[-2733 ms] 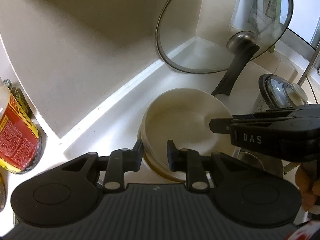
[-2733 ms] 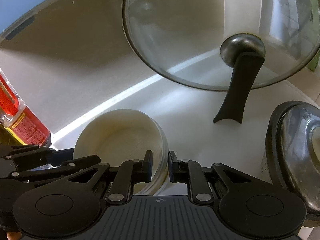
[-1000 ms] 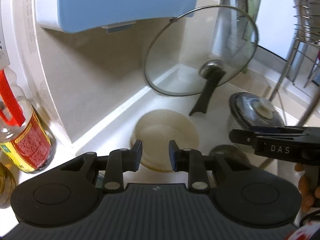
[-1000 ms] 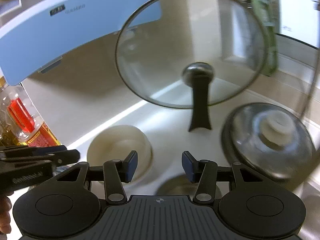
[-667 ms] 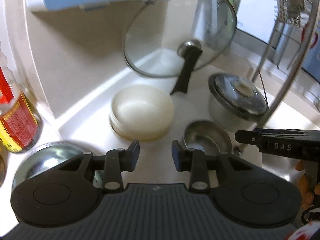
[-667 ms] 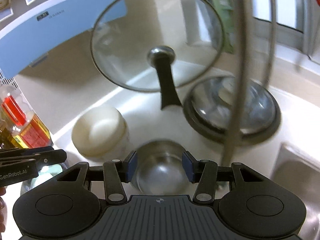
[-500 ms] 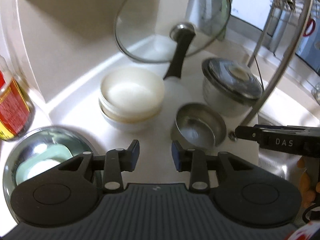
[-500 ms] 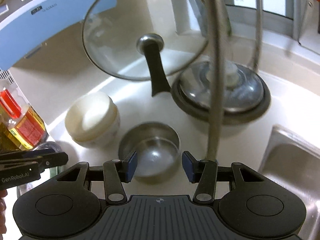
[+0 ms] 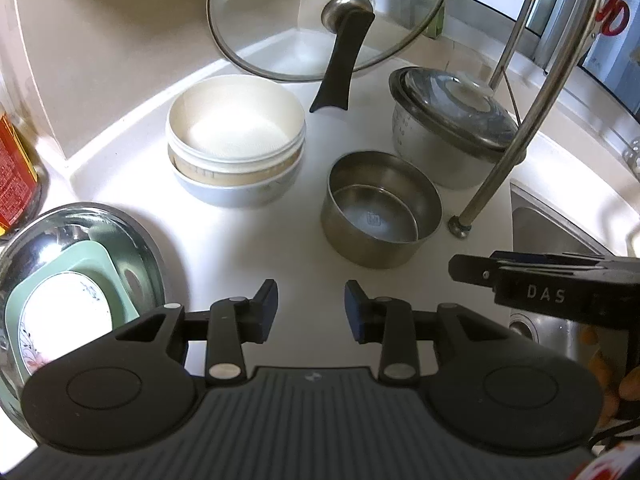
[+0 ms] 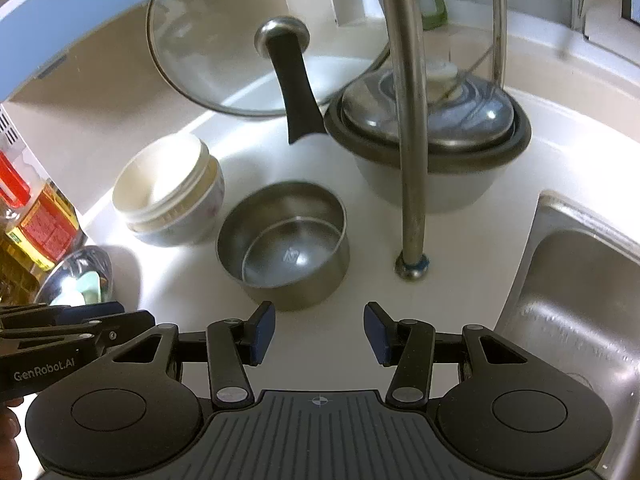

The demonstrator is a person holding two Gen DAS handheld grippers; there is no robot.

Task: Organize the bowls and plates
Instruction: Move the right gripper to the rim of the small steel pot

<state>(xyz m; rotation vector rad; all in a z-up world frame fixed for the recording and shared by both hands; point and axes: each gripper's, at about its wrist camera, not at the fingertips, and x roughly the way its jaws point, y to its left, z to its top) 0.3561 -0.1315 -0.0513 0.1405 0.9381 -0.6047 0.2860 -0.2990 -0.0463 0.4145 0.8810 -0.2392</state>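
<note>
Both grippers hung over the white tabletop (image 9: 248, 248) with nothing between their jaws. The left gripper (image 9: 310, 306) was parted over bare surface, and the right gripper (image 10: 319, 330) stood apart a little wider, just short of the small steel bowl (image 10: 286, 246). That bowl sat empty and upright between a stack of cream bowls (image 9: 236, 140) and the foot of a metal rack post (image 10: 412, 266). Behind it stood a lidded pot (image 9: 450, 128), and a glass lid (image 9: 320, 16) leaned against the corner wall. At the left edge a large steel bowl (image 9: 132, 232) held a green dish (image 9: 96, 264) with a white patterned plate (image 9: 60, 316) in it. A sink (image 10: 580, 300) lay to the right.
</note>
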